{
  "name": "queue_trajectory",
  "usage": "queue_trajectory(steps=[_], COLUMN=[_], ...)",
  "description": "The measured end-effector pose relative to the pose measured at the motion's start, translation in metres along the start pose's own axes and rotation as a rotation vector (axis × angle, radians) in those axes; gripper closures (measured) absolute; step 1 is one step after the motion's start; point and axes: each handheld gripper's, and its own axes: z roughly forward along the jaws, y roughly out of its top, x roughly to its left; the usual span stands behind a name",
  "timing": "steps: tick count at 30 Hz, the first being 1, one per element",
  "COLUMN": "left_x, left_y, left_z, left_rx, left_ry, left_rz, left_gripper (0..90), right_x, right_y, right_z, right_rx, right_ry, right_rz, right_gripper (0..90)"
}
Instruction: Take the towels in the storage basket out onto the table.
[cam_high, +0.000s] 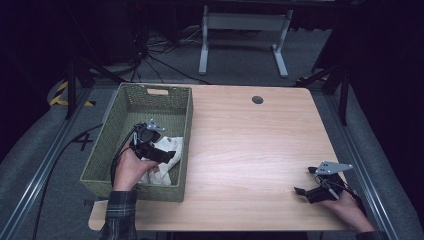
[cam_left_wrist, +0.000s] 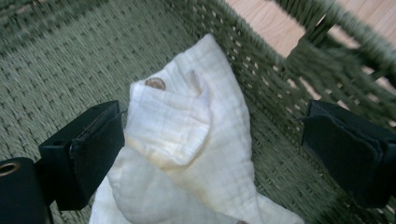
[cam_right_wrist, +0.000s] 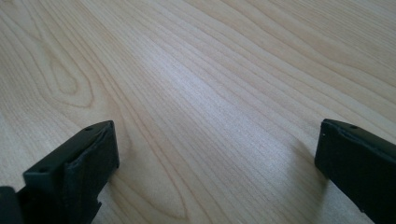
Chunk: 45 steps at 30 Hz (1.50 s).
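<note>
At the left of the table, a green woven basket (cam_high: 129, 145) sits with a crumpled white cloth (cam_high: 162, 167) lying in its near right corner, against the wall. The left gripper (cam_high: 167, 156) hangs inside the basket just over that cloth; in the left gripper view its jaws stand wide apart, one pad (cam_left_wrist: 95, 149) touching the cloth's (cam_left_wrist: 182, 140) edge and the other off by the basket wall (cam_left_wrist: 289, 88), so nothing is clamped. The step in hand looks like the reach for the cloth, either to take it up or just after letting it fall (the pictures alone do not settle which). If it is a pick, the next move calls for lowering the jaws around a raised fold and closing on it. The cloth is soft, thin gauze with a faint grid weave, bunched into a peak, with a small brown mark near the top. The basket is coarse, tight cord weave with a cut handle slot.

Farther right, the bare pale wooden table (cam_high: 250, 145) shows long grain. At the far right, the right gripper (cam_high: 303, 191) rests low by the near edge, jaws spread and empty.
</note>
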Motion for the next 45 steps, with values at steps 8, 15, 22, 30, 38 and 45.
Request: queue_trajectory(steps=[8,15,22,30,38,45], left_x=[0.002,0.004,0.003,0.002,-0.001,0.001], left_y=[-0.006,-0.006,-0.006,-0.007,-0.005,-0.003], left_z=[0.014,0.026,0.038,0.049,0.051,0.041], left_rx=[0.075,0.169,0.259,0.352,0.379,0.378], left_ry=[0.002,0.001,0.003,0.024,0.079,0.107], left_rz=[-0.015,-0.015,-0.018,-0.004,0.027,-0.040], left_gripper=[6.9,7.5,7.8,9.9,22.8,63.0], right_x=[-0.001,-0.001,-0.001,-0.002,-0.002,-0.002], right_y=[0.000,0.000,0.000,-0.001,0.000,0.000], right_z=[0.000,0.000,0.000,0.000,0.000,0.000], right_rx=[0.000,0.001,0.000,-0.004,-0.004,0.000], right_ry=[0.003,0.006,0.007,0.009,0.010,0.015], right_rz=[-0.006,-0.009,-0.011,-0.022,-0.022,-0.019], right_gripper=[0.0,0.0,0.0,0.0,0.0,0.0])
